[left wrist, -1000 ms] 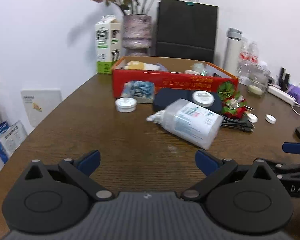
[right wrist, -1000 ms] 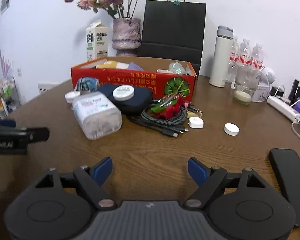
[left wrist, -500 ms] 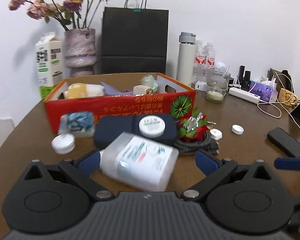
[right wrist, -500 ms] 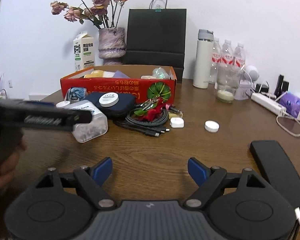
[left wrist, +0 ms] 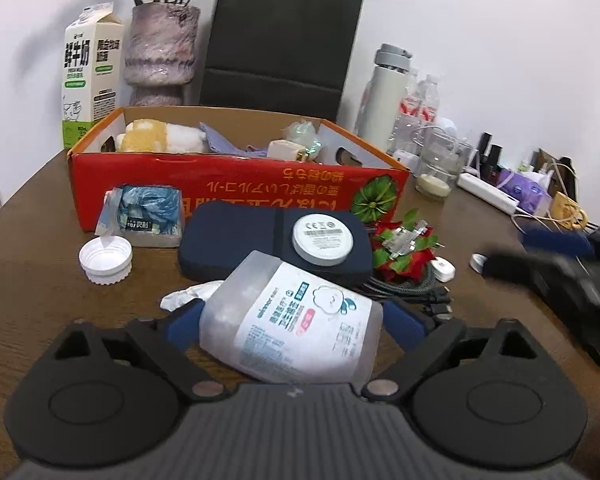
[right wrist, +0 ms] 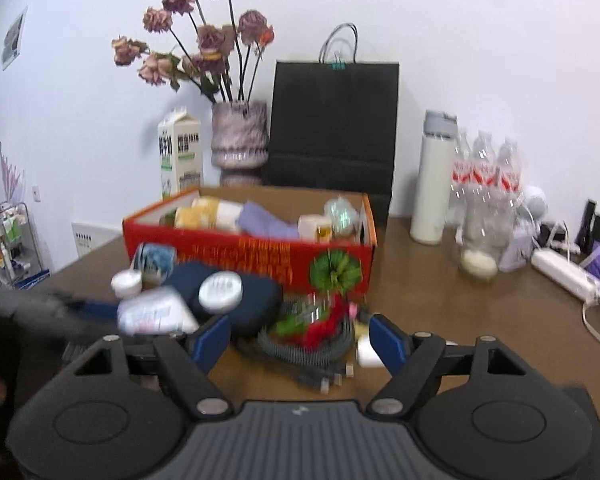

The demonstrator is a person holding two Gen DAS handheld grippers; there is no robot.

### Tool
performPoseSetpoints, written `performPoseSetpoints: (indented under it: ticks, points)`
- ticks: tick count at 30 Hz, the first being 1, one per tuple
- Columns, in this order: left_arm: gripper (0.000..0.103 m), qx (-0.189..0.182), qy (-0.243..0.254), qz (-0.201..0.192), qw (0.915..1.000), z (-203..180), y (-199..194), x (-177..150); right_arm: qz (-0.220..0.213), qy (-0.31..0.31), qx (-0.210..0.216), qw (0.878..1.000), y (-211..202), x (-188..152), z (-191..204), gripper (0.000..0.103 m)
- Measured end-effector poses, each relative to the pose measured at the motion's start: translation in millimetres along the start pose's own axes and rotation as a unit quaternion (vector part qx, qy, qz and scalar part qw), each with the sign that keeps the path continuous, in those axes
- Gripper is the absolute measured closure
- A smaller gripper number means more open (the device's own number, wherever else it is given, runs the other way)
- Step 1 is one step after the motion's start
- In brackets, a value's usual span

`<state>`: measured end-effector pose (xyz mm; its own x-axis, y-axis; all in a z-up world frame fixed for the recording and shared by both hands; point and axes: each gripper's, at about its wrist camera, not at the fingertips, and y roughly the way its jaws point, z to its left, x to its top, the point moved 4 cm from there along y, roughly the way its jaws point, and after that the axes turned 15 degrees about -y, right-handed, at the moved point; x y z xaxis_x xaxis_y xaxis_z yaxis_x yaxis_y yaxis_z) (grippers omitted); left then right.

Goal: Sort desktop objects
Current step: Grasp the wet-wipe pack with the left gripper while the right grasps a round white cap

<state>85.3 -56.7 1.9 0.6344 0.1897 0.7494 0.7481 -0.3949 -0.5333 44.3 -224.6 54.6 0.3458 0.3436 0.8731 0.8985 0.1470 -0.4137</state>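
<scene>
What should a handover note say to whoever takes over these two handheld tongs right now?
Left tongs: closing around the translucent plastic wipes canister with a white label, lying on its side; grip not confirmed.
Right tongs: closing, nothing gripped, above the coiled grey braided cables.
Done: red cardboard box already holds a yellow-white plush, purple cloth and small items.
Left on the brown wooden table: canister, white ribbed lid, navy padded pouch with round white disc, cables.
</scene>
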Motion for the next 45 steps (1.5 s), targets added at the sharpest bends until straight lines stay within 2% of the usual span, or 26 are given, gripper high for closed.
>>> performPoseSetpoints:
  ticks: [1,3,5,6,7,9,10,11,13,16,17,18,19,23,25,28,29,30,33,37,42,45]
  points:
    - [0.011,-0.002,0.004,0.002,1.0,-1.0,-3.4,-1.0,-0.002,-0.002,0.005,1.0,8.5,4.6,0.8,0.028]
    - [0.015,0.02,0.024,-0.005,0.9995,-7.2,-17.0,-4.9,0.003,-0.012,0.027,1.0,27.7,10.2,7.4,0.028]
    - [0.039,0.025,0.037,-0.028,0.9986,-11.0,-35.0,-9.8,0.01,-0.027,0.046,0.999,47.3,12.9,18.0,0.034]
    - [0.046,0.026,0.035,-0.033,0.9985,-10.2,-43.1,-10.6,0.017,-0.034,0.055,0.998,56.9,14.0,23.3,0.035]
    - [0.057,0.026,0.027,-0.032,0.9988,-8.4,-49.2,-11.9,0.022,-0.038,0.063,0.997,65.6,15.1,29.1,0.036]
    - [0.054,0.023,0.008,-0.025,0.9994,-1.1,-54.7,-16.2,0.022,-0.044,0.078,0.996,79.5,17.2,38.1,0.037]
    - [0.046,0.019,0.007,-0.024,0.9995,1.9,-56.9,-18.6,0.024,-0.046,0.082,0.995,85.5,17.4,42.1,0.037]
    - [0.028,0.022,0.012,-0.022,0.9995,4.0,-58.5,-20.6,0.028,-0.049,0.086,0.995,91.7,17.9,45.3,0.037]
    - [0.009,0.03,0.016,-0.023,0.9992,5.8,-60.5,-21.2,0.032,-0.06,0.084,0.994,99.9,18.6,50.0,0.035]
    - [0.003,0.013,0.02,-0.022,0.9995,0.1,-60.1,-18.8,0.032,-0.075,0.072,0.994,104.5,20.0,53.3,0.036]
    - [0.001,0.014,0.021,-0.02,0.9995,-2.7,-57.4,-18.8,0.027,-0.071,0.075,0.994,104.8,20.2,52.5,0.042]
    - [0.001,0.018,0.024,-0.017,0.9994,-5.4,-53.2,-18.6,0.023,-0.069,0.08,0.994,104.5,20.6,51.9,0.048]
    - [0.001,0.022,0.028,-0.012,0.9993,-7.8,-48.8,-18.6,0.02,-0.071,0.086,0.994,103.2,21.8,51.4,0.065]
    - [0.001,0.03,0.042,0.004,0.9987,-23.1,-29.8,-22.4,0.009,-0.056,0.088,0.995,92.3,22.6,43.1,0.065]
    - [0.002,0.043,0.049,0.007,0.9978,-28.6,-22.0,-23.0,-0.002,-0.038,0.076,0.996,82.4,23.2,32.3,0.065]
    - [0.008,0.05,0.05,0.01,0.9975,-30.9,-15.6,-22.8,-0.008,-0.015,0.058,0.998,64.9,21.9,15.5,0.065]
    - [0.016,0.053,0.048,0.012,0.9974,-30.9,-14.2,-22.8,-0.004,-0.008,0.054,0.999,58.4,19.1,10.8,0.065]
    - [0.017,0.058,0.048,0.012,0.997,-30.5,-13.5,-22.7,0.001,-0.003,0.051,0.999,52.6,15.8,7.3,0.065]
    - [0.018,0.054,0.048,0.017,0.9972,-30.3,-15.9,-22.7,0.014,0.012,0.047,0.999,34.7,-0.7,-1.1,0.065]
    - [0.018,0.058,0.03,0.013,0.9978,-28.0,-23.7,-24.6,0.058,0.033,0.058,0.996,20.3,-27.4,-1.0,0.065]
    - [0.019,0.065,0.034,-0.002,0.9973,-31.4,-41.8,-24.1,0.101,0.009,0.085,0.991,15.4,-54.4,17.6,0.064]
    - [0.019,0.067,0.035,-0.006,0.9971,-33.2,-52.7,-27.1,0.102,-0.007,0.085,0.991,9.7,-57.6,25.6,0.064]
